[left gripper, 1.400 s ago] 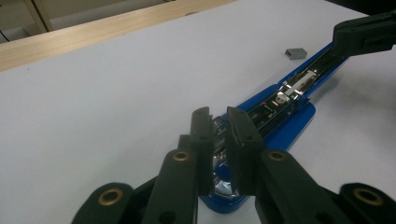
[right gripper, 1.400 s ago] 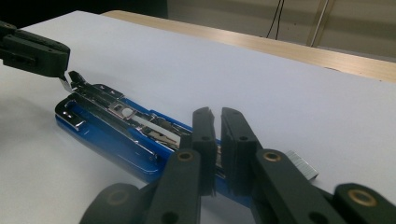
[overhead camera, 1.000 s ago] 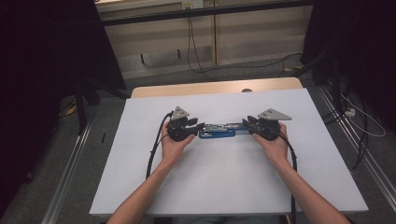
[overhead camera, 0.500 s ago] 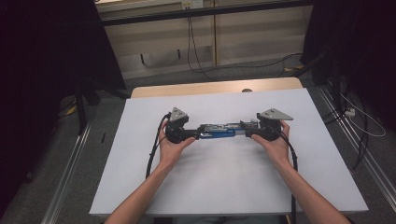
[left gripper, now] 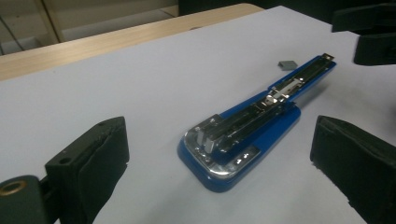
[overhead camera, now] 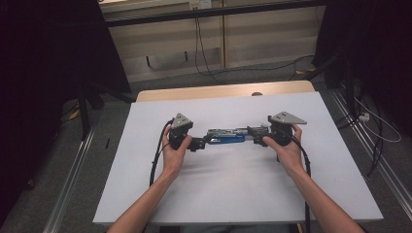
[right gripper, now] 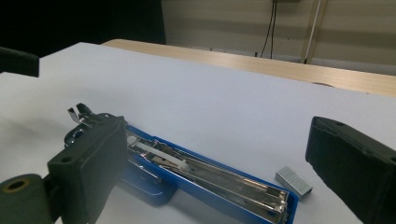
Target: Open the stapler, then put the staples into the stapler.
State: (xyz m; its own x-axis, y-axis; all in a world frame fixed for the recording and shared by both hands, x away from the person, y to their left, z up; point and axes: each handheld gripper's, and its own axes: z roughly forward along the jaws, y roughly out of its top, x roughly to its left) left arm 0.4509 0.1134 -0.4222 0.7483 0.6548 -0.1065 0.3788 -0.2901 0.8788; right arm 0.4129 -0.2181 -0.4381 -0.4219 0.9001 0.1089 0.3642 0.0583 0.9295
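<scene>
Trouble looks likely: both the left gripper [overhead camera: 200,143] and right gripper [overhead camera: 256,133] have just spread their fingers wide, gripping nothing, so the opened blue metal stapler [left gripper: 252,126] lies loose by the small grey staple block [right gripper: 293,181] and a careless nudge could scatter both.

Dim light overall, the room beyond the table going to black at both sides in the high view. The white table sheet [overhead camera: 233,189] catches a soft, even light from above and reads bluish-grey, with no hard glare. Faint shadows pool under the hands. In the left gripper view the fingers [left gripper: 93,158] are soft and out of focus; between them the blue stapler [left gripper: 243,135] is sharp, its metal glinting. The right gripper view looks grainy, with near edges blurred.
</scene>
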